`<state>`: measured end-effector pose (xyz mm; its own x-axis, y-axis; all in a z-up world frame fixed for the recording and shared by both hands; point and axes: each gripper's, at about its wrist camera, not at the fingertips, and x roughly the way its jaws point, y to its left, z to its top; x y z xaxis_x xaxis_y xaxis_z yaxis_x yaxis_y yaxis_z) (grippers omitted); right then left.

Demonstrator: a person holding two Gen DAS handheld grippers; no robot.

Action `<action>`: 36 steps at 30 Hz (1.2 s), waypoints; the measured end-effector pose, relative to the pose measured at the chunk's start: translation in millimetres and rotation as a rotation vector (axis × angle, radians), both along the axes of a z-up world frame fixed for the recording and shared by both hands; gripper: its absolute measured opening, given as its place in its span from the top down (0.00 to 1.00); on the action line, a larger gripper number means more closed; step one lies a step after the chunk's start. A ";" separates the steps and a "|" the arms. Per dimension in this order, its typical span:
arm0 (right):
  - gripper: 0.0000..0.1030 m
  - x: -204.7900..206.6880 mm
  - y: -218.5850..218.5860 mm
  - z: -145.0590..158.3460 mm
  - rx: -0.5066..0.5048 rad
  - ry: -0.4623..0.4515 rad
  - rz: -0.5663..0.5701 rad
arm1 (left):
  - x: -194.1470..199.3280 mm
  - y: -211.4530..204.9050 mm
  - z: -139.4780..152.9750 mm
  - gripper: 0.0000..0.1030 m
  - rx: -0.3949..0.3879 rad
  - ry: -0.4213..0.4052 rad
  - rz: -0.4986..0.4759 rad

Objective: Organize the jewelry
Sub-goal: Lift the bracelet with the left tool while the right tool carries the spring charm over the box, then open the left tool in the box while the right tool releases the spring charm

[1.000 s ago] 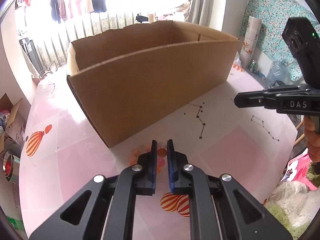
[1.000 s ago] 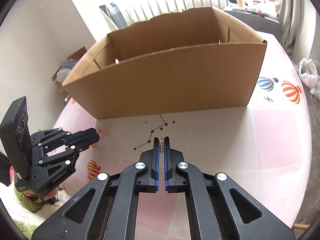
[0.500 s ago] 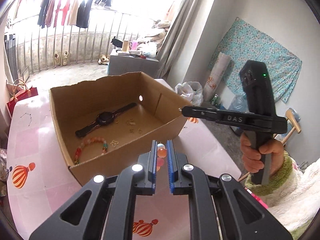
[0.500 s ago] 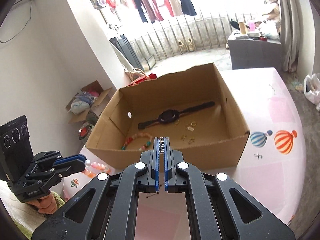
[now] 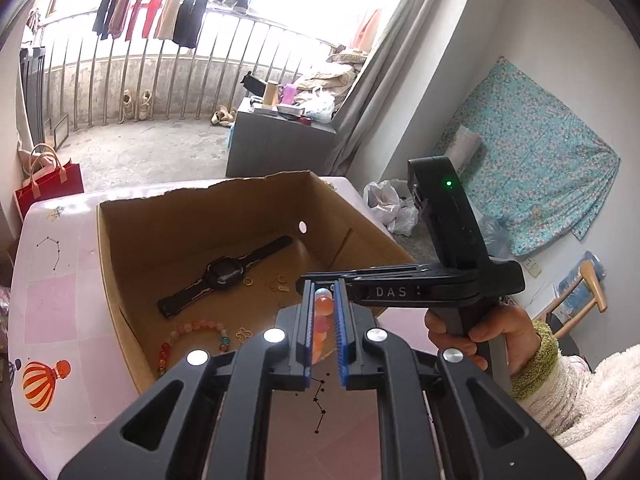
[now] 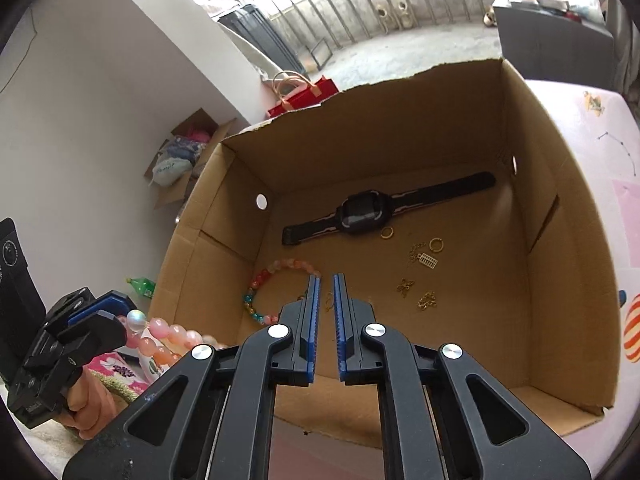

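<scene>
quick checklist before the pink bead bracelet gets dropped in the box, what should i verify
1. Left gripper shut on the pink bead bracelet: ok, beads sit clamped between its pads.
2. Bracelet over the cardboard box: not ok, in the right wrist view it hangs outside the box's left wall.
3. Right gripper out of the way: not ok, it hangs over the box with its jaws opening; what looks like a small gold piece shows between them, gripped or free, cannot tell.
4. Free floor to land on: ok, bare cardboard lies near the watch and the multicoloured bracelet.
5. Box steady on the table: cannot tell.
</scene>
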<state>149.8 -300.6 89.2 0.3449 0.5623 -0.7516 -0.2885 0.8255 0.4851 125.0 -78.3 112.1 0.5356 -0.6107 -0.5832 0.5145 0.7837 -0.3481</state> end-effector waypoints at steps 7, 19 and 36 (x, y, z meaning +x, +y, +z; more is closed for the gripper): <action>0.82 -15.0 -26.3 17.0 0.049 -0.094 -0.072 | 26.1 -1.8 -12.7 0.91 0.037 0.098 0.026; 0.71 -81.5 -140.0 38.8 0.098 -0.219 -0.463 | 86.3 -68.8 -17.3 0.91 0.113 0.218 -0.129; 0.65 -87.4 -166.9 14.6 0.084 -0.155 -0.558 | 155.6 -109.1 -67.9 0.74 0.179 0.516 -0.114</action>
